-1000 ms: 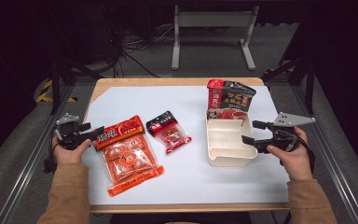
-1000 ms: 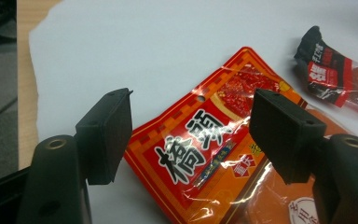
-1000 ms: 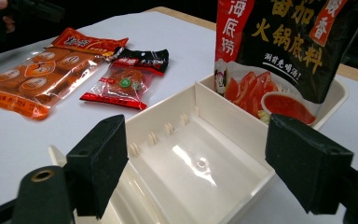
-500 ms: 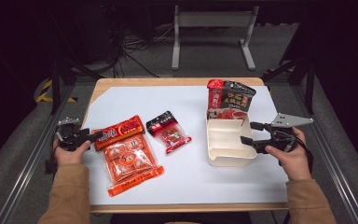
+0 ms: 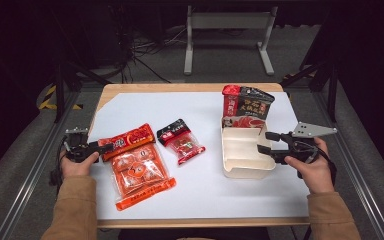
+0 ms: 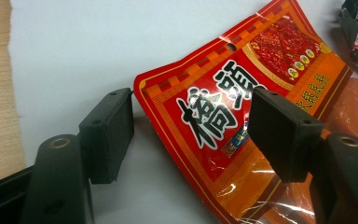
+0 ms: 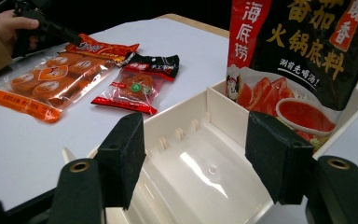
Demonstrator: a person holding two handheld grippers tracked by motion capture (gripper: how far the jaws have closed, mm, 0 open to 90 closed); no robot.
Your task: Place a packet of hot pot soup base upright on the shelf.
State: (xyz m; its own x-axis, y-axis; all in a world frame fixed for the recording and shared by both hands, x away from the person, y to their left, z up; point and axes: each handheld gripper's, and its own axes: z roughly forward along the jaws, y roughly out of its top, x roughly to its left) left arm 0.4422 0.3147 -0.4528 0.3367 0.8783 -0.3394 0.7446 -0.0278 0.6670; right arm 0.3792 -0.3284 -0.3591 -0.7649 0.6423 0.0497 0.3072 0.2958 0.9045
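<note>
right claw (image 5: 266,142) narrowed over tray (image 5: 242,167) | left claw (image 5: 106,147) narrowed astride red packet (image 5: 128,140)

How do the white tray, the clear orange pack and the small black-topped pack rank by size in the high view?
1. white tray and clear orange pack: alike, no clear order
2. black-topped pack: smallest

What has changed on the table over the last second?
Both tools have just been closing: the left tool around the red packet's corner, the right tool over the white tray's rim, neither pressing yet. Packets and tray lie unmoved.
</note>
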